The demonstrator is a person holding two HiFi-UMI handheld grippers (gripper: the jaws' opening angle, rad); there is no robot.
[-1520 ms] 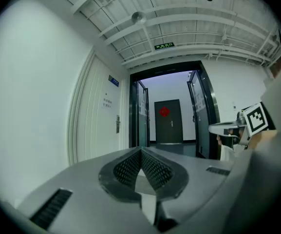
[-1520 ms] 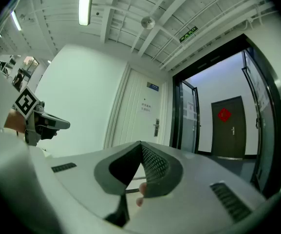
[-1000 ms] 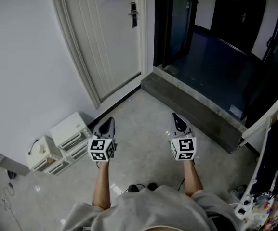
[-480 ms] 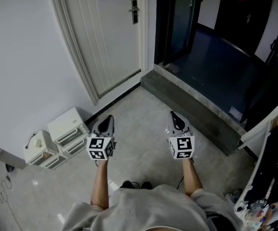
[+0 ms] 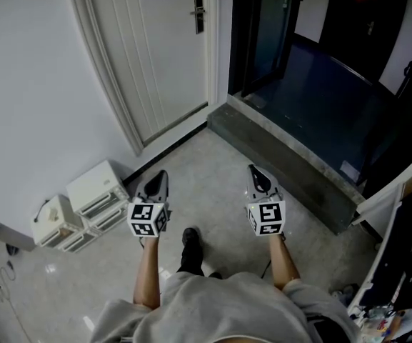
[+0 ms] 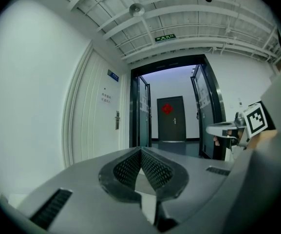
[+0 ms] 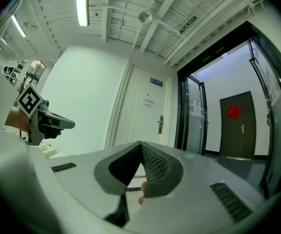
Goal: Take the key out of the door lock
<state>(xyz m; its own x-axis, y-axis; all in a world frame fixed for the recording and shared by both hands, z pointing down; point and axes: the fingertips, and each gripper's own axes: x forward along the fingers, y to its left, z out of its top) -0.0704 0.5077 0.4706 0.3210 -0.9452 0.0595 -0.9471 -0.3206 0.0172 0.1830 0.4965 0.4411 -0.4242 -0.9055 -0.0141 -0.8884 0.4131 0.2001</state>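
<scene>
A white door stands shut at the top of the head view, with a dark lock plate and handle near its right edge. I cannot make out a key at this distance. My left gripper and right gripper are held side by side over the floor, far from the door, both shut with nothing between the jaws. The left gripper view shows its shut jaws and the lock far off. From the right gripper, the lock also looks small and distant.
White box-like units sit on the floor against the left wall. A grey stone step leads to an open dark glass doorway right of the door. Clutter stands at the far right. The person's shoe is between the arms.
The person has stepped forward; a shoe now shows between the arms, and the floor boxes have slid a little left and down. Both grippers stay shut and keep their pose.
</scene>
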